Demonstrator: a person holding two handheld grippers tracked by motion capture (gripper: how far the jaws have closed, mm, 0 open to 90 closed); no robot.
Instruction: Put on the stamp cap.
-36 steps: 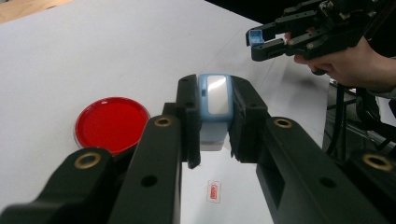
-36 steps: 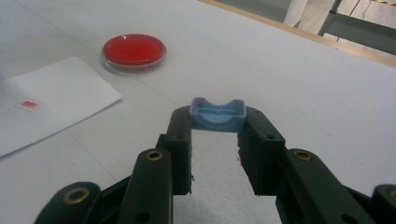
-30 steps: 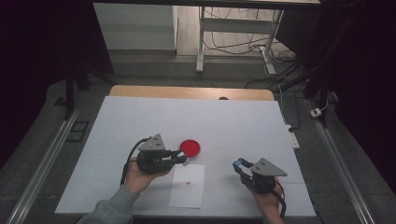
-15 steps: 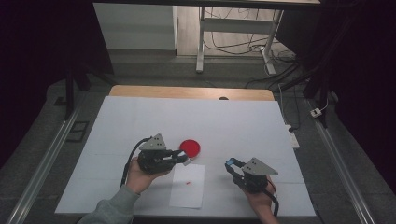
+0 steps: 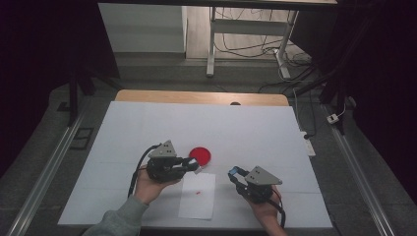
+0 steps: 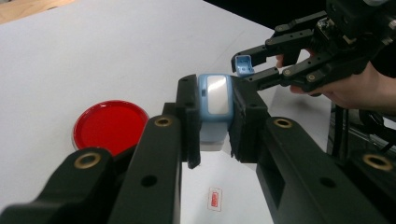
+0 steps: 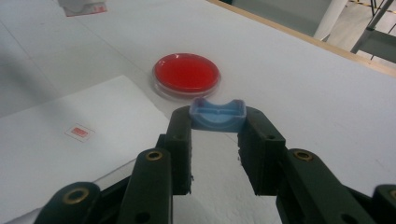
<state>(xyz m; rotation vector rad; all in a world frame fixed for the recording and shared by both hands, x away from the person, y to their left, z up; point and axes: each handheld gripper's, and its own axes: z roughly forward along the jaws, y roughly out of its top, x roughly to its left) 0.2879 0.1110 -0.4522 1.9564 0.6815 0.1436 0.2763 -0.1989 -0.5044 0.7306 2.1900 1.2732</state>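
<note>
The right gripper [image 7: 217, 135] clamps one small blue plastic cap [image 7: 217, 115] only at its jaw tips, so it could twist free and drop onto the single white paper sheet [image 5: 197, 195] lying between the hands. The left gripper [image 6: 215, 121] clamps one pale blue plastic bottle-like piece [image 6: 215, 105], held above the table; a careless joining could knock it askew. Farther off sits one red round lidded dish [image 5: 201, 156].
</note>
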